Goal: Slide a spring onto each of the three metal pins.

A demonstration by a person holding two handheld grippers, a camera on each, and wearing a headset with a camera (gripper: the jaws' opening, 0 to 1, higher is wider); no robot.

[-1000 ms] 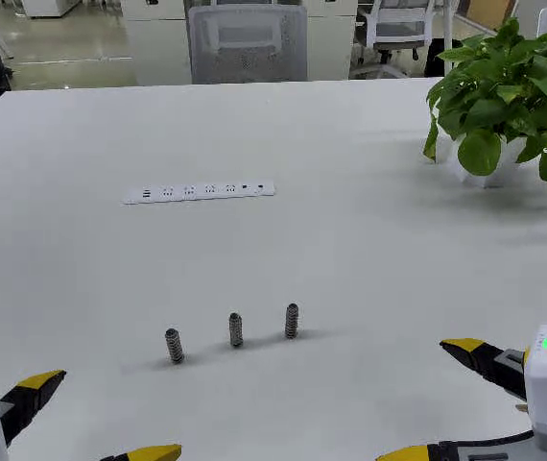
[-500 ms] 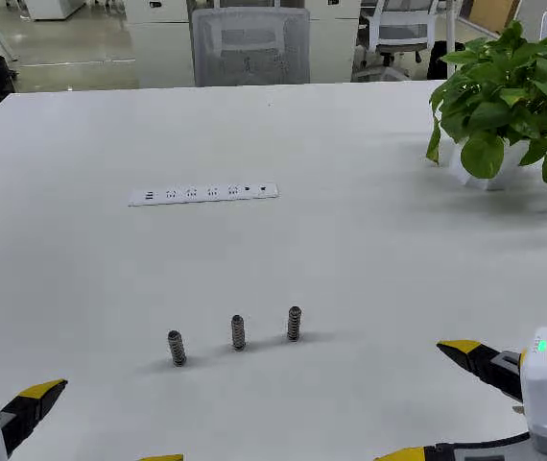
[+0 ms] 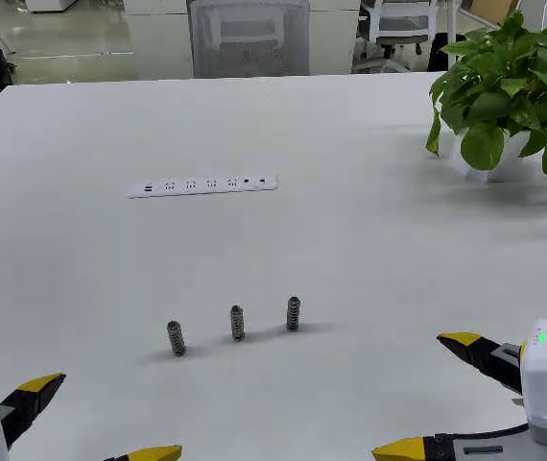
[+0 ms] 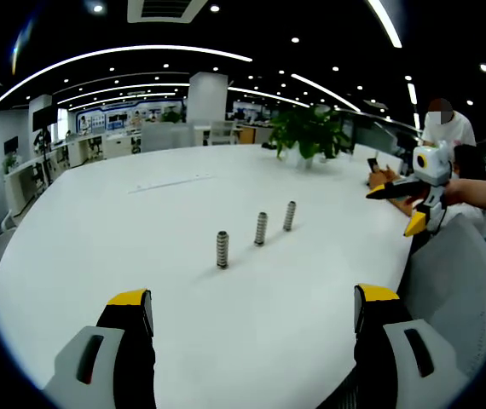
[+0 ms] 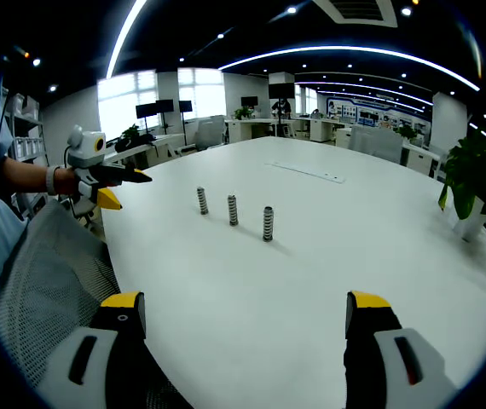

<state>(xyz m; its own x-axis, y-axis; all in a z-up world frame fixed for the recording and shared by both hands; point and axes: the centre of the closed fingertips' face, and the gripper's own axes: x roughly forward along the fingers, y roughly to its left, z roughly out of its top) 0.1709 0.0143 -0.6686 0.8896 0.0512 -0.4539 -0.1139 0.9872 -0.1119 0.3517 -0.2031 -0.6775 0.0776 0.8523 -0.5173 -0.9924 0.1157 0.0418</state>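
springs (image 3: 237, 324) | row ahead, between left tongs (image 3: 96, 418) and right tongs (image 3: 427, 394) | apart

We hold our left gripper (image 3: 96, 418) low at the bottom left of the head view, its yellow-tipped jaws spread wide apart with nothing between them. Our right gripper (image 3: 429, 394) sits low at the bottom right, its jaws parted just as wide and likewise bare. Each gripper view catches the other gripper off to one side, and in the right gripper view our hand (image 5: 66, 181) is wrapped around the left one, its tips pointing inward.
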